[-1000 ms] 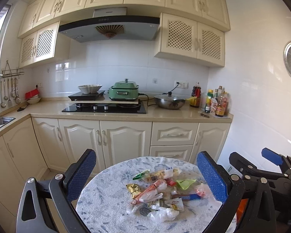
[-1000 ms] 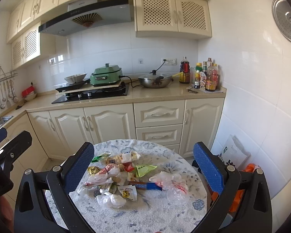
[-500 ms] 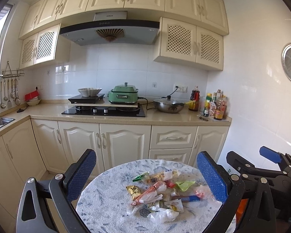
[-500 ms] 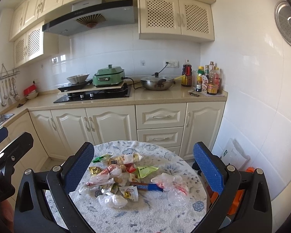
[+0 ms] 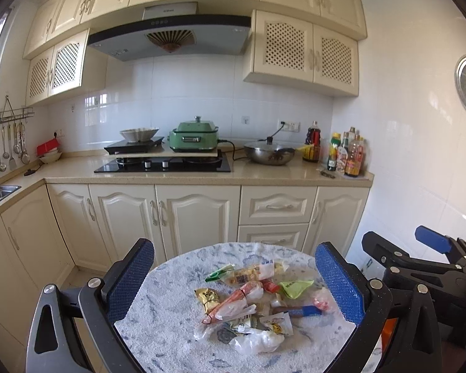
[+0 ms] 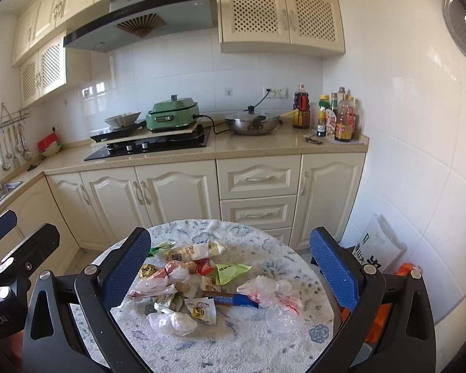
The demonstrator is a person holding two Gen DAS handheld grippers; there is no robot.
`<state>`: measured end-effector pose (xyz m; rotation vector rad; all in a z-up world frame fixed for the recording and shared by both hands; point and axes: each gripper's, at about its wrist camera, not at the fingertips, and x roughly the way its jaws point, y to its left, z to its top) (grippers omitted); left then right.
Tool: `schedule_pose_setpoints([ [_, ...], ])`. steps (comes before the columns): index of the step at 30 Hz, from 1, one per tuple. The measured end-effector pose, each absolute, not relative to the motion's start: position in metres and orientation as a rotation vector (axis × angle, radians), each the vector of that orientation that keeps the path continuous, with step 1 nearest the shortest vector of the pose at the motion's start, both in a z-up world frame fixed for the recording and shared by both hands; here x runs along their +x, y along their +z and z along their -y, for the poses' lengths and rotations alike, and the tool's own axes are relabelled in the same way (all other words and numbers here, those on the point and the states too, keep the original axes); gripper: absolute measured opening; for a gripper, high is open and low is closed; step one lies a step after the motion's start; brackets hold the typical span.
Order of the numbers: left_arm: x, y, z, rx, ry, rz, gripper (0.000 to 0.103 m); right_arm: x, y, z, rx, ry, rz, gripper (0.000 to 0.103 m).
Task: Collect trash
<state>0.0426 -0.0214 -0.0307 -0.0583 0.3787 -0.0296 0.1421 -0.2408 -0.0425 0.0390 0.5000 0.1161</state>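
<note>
I hold my left gripper (image 5: 234,283) above the near edge of the round table (image 5: 158,320), its blue-padded fingers (image 5: 130,279) spread wide with nothing between them. My right gripper (image 6: 230,267) hovers the same way over the table (image 6: 251,342), wide open and empty. The trash pile (image 5: 251,304) lies toward the middle of the patterned tablecloth, seen between both sets of fingers and touched by neither. In it I make out a green wrapper (image 6: 230,272), a crumpled clear bag (image 6: 273,298) on the right side of the heap, a white bag (image 6: 171,321) nearest me, and a blue packet (image 6: 233,299) (flat, lying crosswise). Beyond the table stand cream cabinets (image 6: 177,199), with a green cooker (image 6: 172,115) and a lidded wok (image 6: 253,122) on the counter.
</note>
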Motion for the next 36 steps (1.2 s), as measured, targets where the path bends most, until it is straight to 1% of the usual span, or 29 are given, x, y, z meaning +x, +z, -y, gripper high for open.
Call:
schedule_pose_setpoints([
  [3, 0.057, -0.035, 0.026, -0.056, -0.016, -0.401, 0.102, 0.152, -0.050, 0.245, 0.038, 0.119, -0.519, 0.103],
  [9, 0.091, -0.057, 0.037, -0.039, -0.021, -0.502, 0.102, 0.178, -0.079, 0.259, 0.053, 0.108, -0.599, 0.103],
  [21, 0.150, -0.129, 0.049, -0.025, -0.049, -0.772, 0.102, 0.222, -0.179, 0.296, 0.049, 0.050, -0.861, 0.103],
  [29, 0.183, -0.171, 0.055, -0.027, -0.048, -0.884, 0.102, 0.237, -0.216, 0.298, 0.043, 0.068, -0.945, 0.103],
  [34, 0.202, -0.197, 0.061, -0.022, -0.064, -0.913, 0.102, 0.255, -0.233, 0.287, 0.021, 0.103, -0.973, 0.102],
  [35, 0.206, -0.201, 0.064, -0.017, -0.067, -0.916, 0.102, 0.260, -0.237, 0.285, 0.016, 0.106, -0.981, 0.101],
  [36, 0.211, -0.204, 0.065, -0.017, -0.070, -0.924, 0.099, 0.265, -0.244, 0.283, 0.009, 0.106, -0.992, 0.101],
])
